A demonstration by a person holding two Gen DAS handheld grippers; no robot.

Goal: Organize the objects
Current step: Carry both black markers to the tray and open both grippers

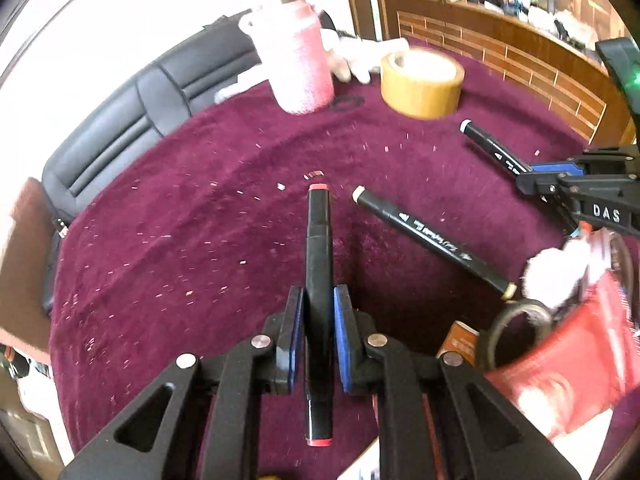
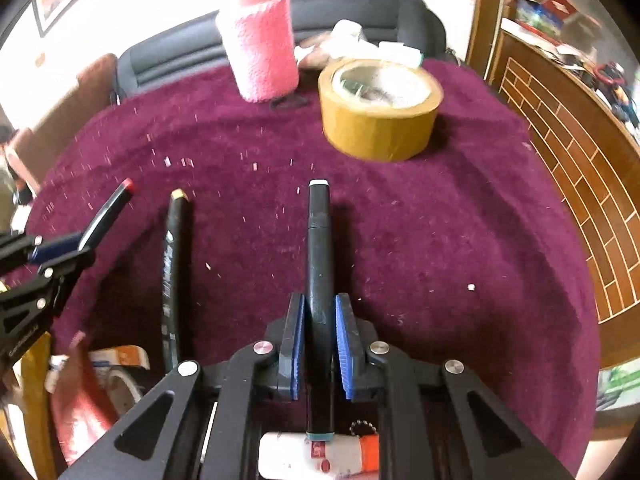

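Observation:
My left gripper (image 1: 319,300) is shut on a black marker with red caps (image 1: 319,248), held above the maroon cloth (image 1: 180,240). My right gripper (image 2: 320,308) is shut on a black marker with a white tip and teal end (image 2: 319,240). A third black marker with cream caps (image 1: 432,240) lies loose on the cloth between them; it also shows in the right wrist view (image 2: 173,272). The right gripper (image 1: 532,178) with its marker (image 1: 488,144) shows at the right edge of the left wrist view. The left gripper (image 2: 72,246) shows at the left of the right wrist view.
A pink bottle (image 1: 300,64) and a roll of brown tape (image 1: 422,80) stand at the far side. A red pouch (image 1: 568,368) with scissors (image 1: 516,328) sits near right. A white tube (image 2: 316,454) lies under the right gripper. A black chair (image 1: 132,120) and wooden shelves (image 1: 520,52) stand beyond the table.

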